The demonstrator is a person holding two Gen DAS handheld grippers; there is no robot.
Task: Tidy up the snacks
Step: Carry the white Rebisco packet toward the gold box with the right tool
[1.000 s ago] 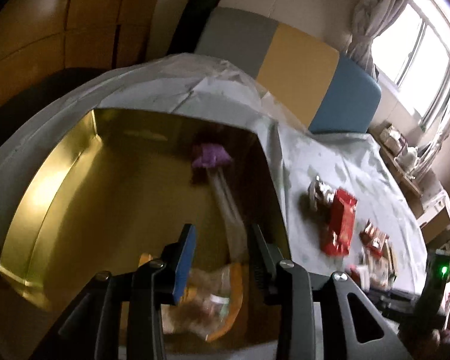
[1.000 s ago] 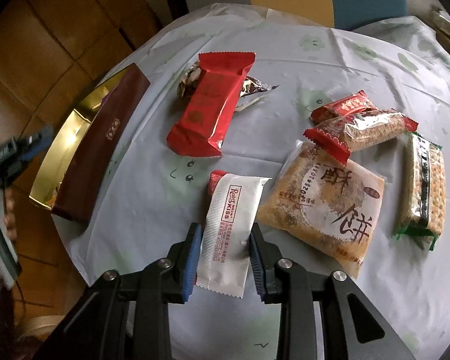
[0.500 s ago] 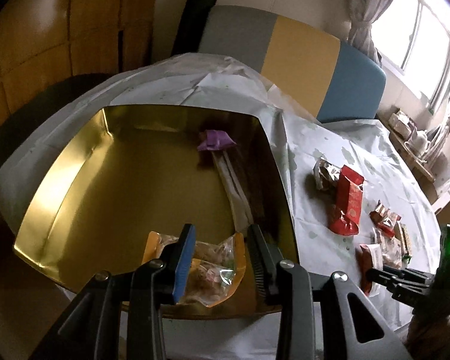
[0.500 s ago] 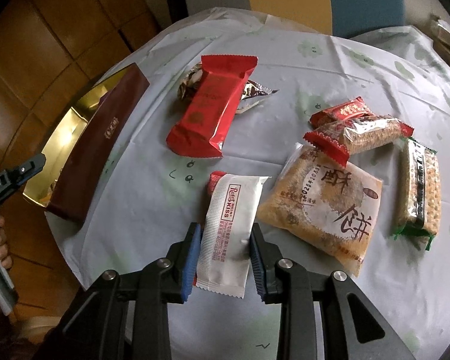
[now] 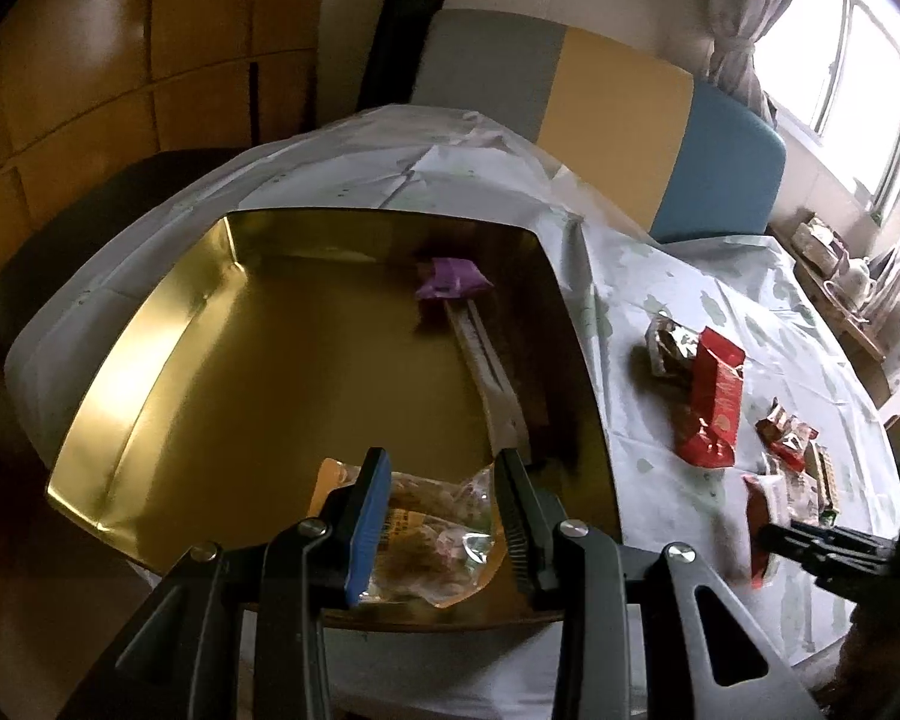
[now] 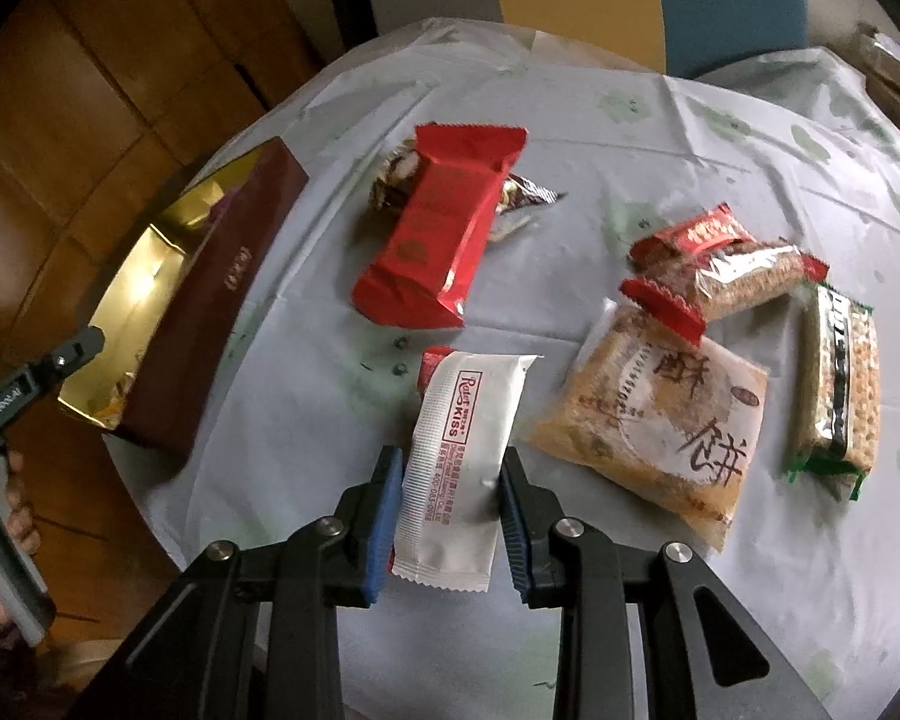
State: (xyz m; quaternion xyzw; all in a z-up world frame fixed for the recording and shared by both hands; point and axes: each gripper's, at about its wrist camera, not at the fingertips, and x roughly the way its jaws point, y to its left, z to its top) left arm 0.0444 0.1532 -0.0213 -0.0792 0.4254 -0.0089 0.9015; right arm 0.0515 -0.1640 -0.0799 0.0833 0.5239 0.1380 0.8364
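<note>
**White Sachet Gripped Above the Cloth; Clear Packet Over the Gold Tray**

Right gripper point(image 6: 450, 516): clamped across the white sachet point(image 6: 459, 462), pads on its two long edges near the lower end. The sachet hangs lifted above the tablecloth point(image 6: 630, 120), well to the right of the gold tray point(image 5: 150, 360).

Left gripper point(image 5: 444, 516): jaws straddle a clear snack packet point(image 5: 426, 534) at the tray's near edge. Whether the pads press on it cannot be told.

Handling, judged from appearance:
- The sachet looks light and soft, with a smooth film that may slip. Grip across the flat body, not the crimped end seal.
- Its free upper end will likely droop or swing; keep the carry slow.
- Contents may crush; use moderate pressure.

Remaining stock: the red bar point(image 6: 444, 228) and the printed biscuit bag point(image 6: 660, 426) lie right of the tray.
</note>
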